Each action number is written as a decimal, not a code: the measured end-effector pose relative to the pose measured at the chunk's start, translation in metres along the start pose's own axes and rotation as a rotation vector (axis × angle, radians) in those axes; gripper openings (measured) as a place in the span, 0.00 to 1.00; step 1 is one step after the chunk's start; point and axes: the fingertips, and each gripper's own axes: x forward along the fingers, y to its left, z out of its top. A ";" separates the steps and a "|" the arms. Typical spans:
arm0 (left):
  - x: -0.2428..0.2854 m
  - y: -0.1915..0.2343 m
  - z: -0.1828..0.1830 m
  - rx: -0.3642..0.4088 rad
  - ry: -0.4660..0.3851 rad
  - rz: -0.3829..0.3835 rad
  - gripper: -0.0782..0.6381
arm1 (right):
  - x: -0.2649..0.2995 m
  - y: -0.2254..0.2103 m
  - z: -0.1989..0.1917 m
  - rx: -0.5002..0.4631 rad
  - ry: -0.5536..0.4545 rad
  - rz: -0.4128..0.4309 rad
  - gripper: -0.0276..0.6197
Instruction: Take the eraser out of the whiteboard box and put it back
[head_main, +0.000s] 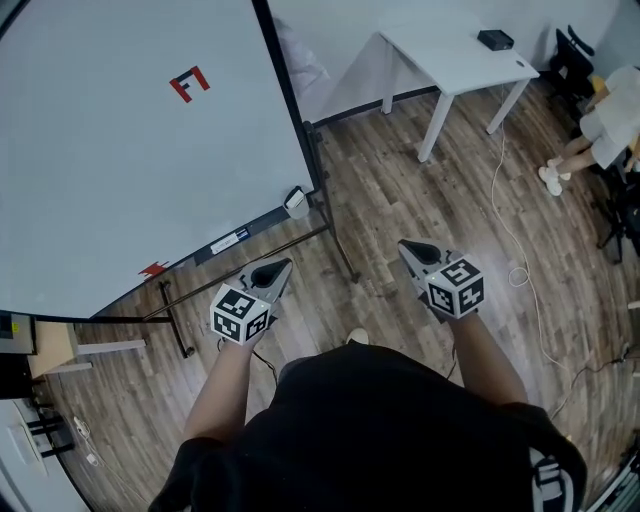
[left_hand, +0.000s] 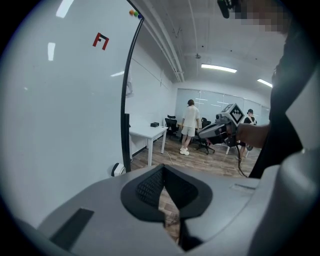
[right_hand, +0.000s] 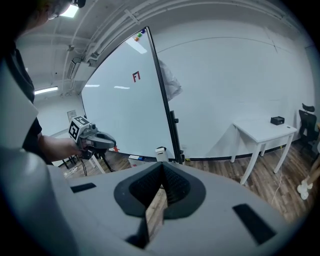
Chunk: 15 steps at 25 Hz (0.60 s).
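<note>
Both grippers are over the wood floor (head_main: 400, 180), well apart from the whiteboard (head_main: 120, 150). Left gripper (head_main: 272, 275): jaws pressed together, nothing pinched. Right gripper (head_main: 415, 250): same, tips meeting, empty. The whiteboard box (head_main: 296, 203) sits at the whiteboard's lower right corner, at the end of the tray (head_main: 250, 232), just beside the black frame post (head_main: 290, 110). I cannot make out the eraser; the box's contents are too small to read. Neither gripper touches the box.
</note>
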 end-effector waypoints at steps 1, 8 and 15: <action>-0.001 -0.001 0.001 0.002 -0.002 0.002 0.13 | -0.001 -0.001 0.002 -0.008 0.001 0.000 0.04; -0.005 -0.001 0.007 0.010 -0.003 0.039 0.13 | -0.012 -0.005 0.013 -0.035 -0.015 -0.002 0.04; -0.008 -0.008 0.016 0.009 -0.006 0.032 0.13 | -0.021 -0.002 -0.012 -0.007 0.014 -0.006 0.04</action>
